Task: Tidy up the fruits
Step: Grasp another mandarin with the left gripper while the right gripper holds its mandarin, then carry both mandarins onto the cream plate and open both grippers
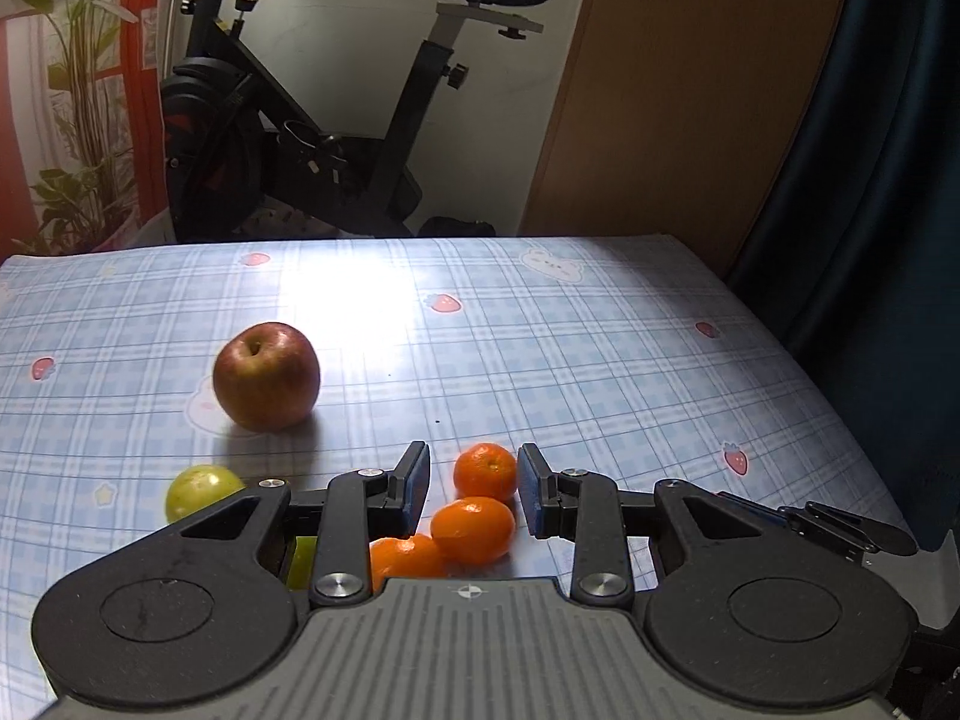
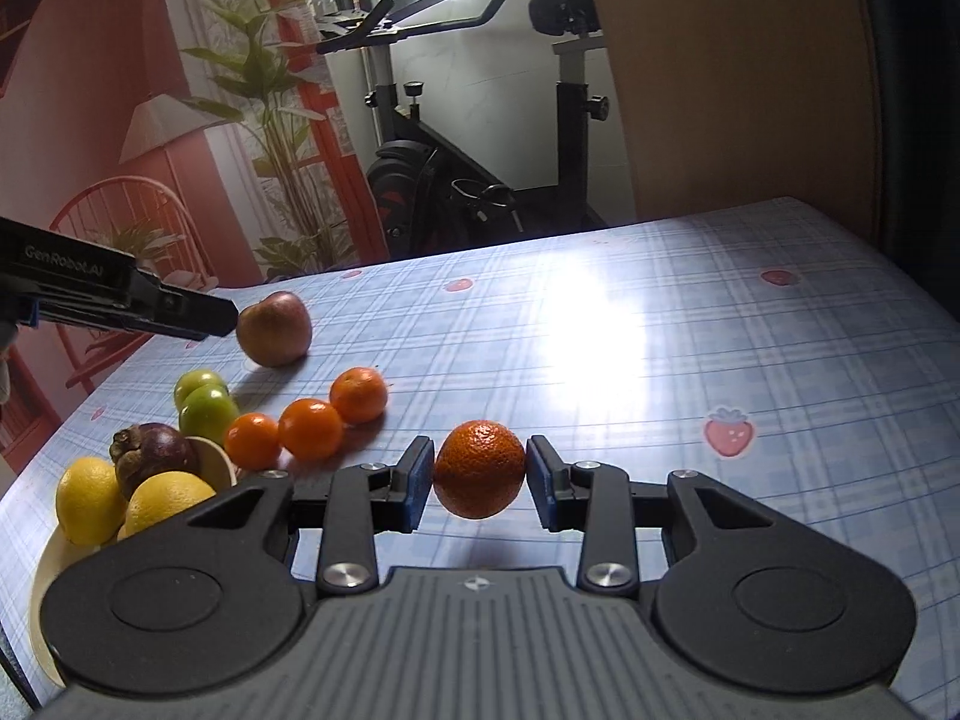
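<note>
An orange, dimpled and darker than its neighbours, hangs clear of the table, pinched between the blue pads of the right gripper at lower centre of the right wrist view, its shadow on the cloth beneath. To its left a row of three mandarins runs diagonally across the blue checked tablecloth, each touching the next. Two green fruits sit together just left of that row, and a red apple stands alone farther up the frame. At lower left a pale bowl holds two lemons and a dark purple mangosteen.

The left gripper reaches in from the left edge of that view, its dark tip just beside the apple; whether it touches cannot be told. In the left wrist view the left gripper's jaws stand apart with nothing held, framing the mandarins lying on the cloth below at lower centre. The apple sits at left of centre, and one green fruit peeks out from behind the gripper body at lower left.

Beyond the table stand an exercise bike, a leafy plant and a wooden panel.
</note>
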Action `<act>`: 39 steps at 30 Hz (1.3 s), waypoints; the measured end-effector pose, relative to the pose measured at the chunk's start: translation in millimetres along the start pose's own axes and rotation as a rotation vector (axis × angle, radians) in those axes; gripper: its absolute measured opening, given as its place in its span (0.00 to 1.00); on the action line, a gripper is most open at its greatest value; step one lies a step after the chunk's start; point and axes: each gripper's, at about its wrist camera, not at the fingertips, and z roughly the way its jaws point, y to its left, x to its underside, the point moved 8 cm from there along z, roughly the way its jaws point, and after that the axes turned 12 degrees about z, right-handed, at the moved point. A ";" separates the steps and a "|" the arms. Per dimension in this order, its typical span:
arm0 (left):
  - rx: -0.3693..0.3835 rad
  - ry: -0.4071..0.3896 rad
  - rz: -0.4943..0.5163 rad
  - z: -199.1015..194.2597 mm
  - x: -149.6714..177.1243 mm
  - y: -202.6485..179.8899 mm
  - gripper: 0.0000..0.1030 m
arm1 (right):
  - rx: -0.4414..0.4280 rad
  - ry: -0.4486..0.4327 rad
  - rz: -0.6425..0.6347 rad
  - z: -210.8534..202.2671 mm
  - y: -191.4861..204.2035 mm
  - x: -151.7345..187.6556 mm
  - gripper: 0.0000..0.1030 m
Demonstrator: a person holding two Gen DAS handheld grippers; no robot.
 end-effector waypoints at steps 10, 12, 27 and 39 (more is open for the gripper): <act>0.040 0.085 -0.005 62.8 -5.8 -6.7 0.34 | -0.024 -0.004 0.000 -3.2 2.0 0.9 0.35; 0.037 0.095 0.005 69.5 -5.2 -7.5 0.37 | -0.031 -0.004 0.009 -3.5 -0.7 -0.7 0.35; 0.030 0.167 -0.006 98.9 0.9 -8.1 0.37 | -0.036 0.000 0.029 -3.6 -6.2 -2.2 0.35; 0.083 0.092 -0.004 48.7 -8.4 -16.4 0.35 | -0.042 0.006 0.021 -2.2 0.8 -4.7 0.35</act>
